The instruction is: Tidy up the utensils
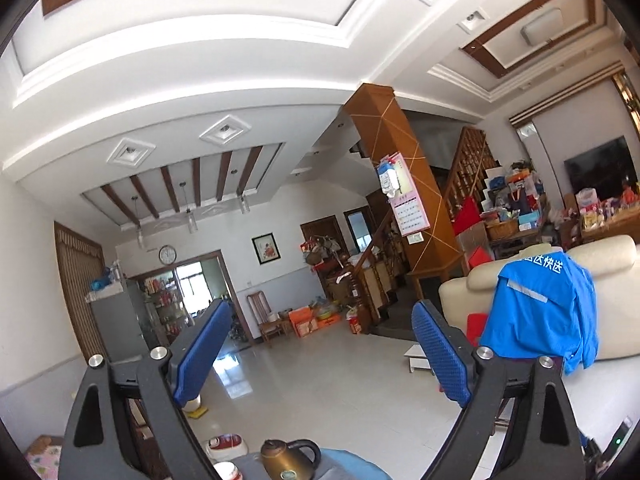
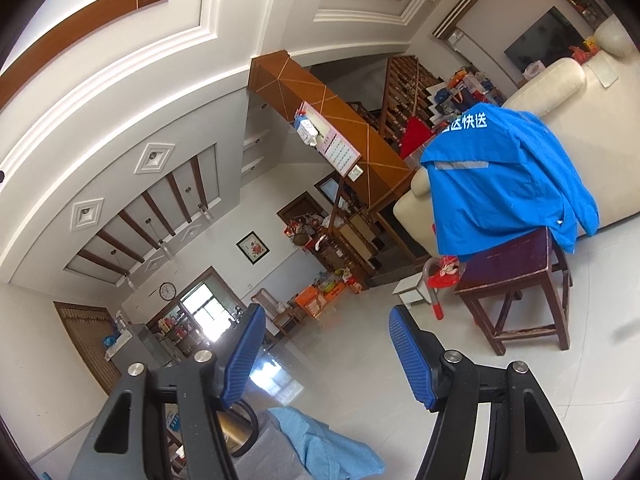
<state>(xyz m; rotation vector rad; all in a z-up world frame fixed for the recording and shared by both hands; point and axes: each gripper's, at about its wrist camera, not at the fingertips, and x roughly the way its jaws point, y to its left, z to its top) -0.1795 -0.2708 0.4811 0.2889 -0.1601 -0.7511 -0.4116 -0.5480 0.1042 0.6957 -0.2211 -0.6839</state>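
Observation:
No utensils show in either view. My left gripper (image 1: 322,348) is held level and looks out across a living room; its blue pads stand wide apart with nothing between them. My right gripper (image 2: 328,354) is rolled to one side, also open and empty, facing the same room. Below both, at the bottom edge, a brass-coloured kettle (image 1: 288,458) with a black handle stands on a grey surface next to a light blue cloth (image 2: 324,446). In the right wrist view my left finger partly hides the kettle (image 2: 234,428).
A dark wooden stool (image 2: 516,276) stands by a cream sofa (image 1: 608,264) draped with a blue jacket (image 1: 540,312). Pale tiled floor (image 1: 320,376) stretches toward a wooden pillar (image 1: 404,184), a chair (image 1: 266,316) and boxes by the far wall. A white and red appliance (image 1: 224,444) sits low left.

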